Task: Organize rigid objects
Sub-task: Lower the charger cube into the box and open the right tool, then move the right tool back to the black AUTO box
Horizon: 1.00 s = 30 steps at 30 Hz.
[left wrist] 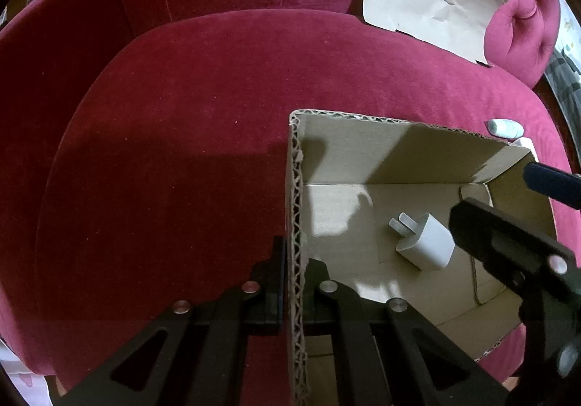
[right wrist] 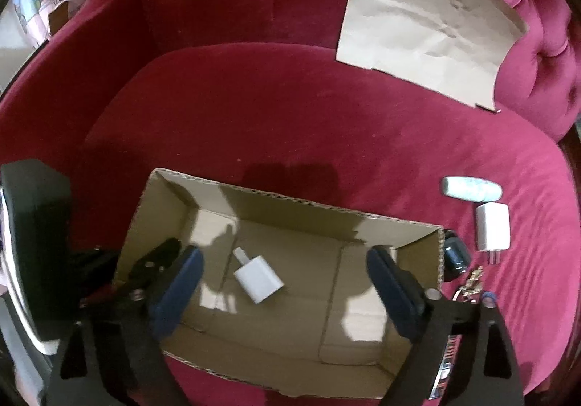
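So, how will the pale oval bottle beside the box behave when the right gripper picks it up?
The pale bottle lies on its side on soft velvet, so a nudge may roll it. Its rounded, smooth-looking body could slip between the fingers. It looks small, so probably light.

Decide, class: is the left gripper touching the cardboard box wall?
Touching. The left wrist view shows the left gripper closed on the cardboard box wall, one finger on each side.

A: Where does the left wrist view sit?

B: Low and close at the box (left wrist: 381,224) left wall, looking forward along it and down across the sofa (left wrist: 181,115) seat toward the backrest.

A: And the right?

B: Higher, above the box's near edge, looking down into it. Both share the box interior, the charger (right wrist: 258,277) inside, and the paper (right wrist: 425,32) behind.
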Motion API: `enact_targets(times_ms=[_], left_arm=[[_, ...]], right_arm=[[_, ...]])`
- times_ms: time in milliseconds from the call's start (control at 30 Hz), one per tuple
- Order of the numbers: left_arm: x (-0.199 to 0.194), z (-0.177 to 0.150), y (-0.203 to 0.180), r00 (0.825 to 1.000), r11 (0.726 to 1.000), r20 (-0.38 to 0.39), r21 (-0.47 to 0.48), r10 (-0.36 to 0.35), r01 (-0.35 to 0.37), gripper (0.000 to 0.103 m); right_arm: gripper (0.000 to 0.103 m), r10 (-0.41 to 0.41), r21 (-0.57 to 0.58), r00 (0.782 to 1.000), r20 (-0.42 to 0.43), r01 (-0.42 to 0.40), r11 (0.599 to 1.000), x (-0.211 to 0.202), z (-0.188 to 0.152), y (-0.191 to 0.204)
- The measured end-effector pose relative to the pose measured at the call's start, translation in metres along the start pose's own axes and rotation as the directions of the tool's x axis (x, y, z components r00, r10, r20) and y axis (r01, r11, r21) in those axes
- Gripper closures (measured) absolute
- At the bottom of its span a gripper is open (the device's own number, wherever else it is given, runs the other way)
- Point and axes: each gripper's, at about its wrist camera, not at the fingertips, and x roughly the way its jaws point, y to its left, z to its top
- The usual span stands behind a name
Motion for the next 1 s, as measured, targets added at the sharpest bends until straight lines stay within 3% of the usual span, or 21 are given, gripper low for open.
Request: enact_targets(times_ms=[167,633,1000], left_arm=[[0.0,0.0,0.0,1.0,1.0,0.0,0.001,0.0,0.0,0.099],[0.0,0.001,0.0,1.0,1.0,0.001,0.007,0.003,-0.003,0.099],[0.0,0.0,0.0,1.0,1.0,0.001,0.005,0.005,-0.005,0.099]], right_arm=[[0.0,-0.017,0.001,1.0,-0.001,0.017,1.0,-0.001,-0.001,-0.003],[0.0,-0.03,0.011,0.999,0.025,0.03,0.999,-0.028,-0.002,-0.021],[0.0,-0.067,0.072,0.997,0.039,0.064,0.995,-0.06,-0.015,-0.065]])
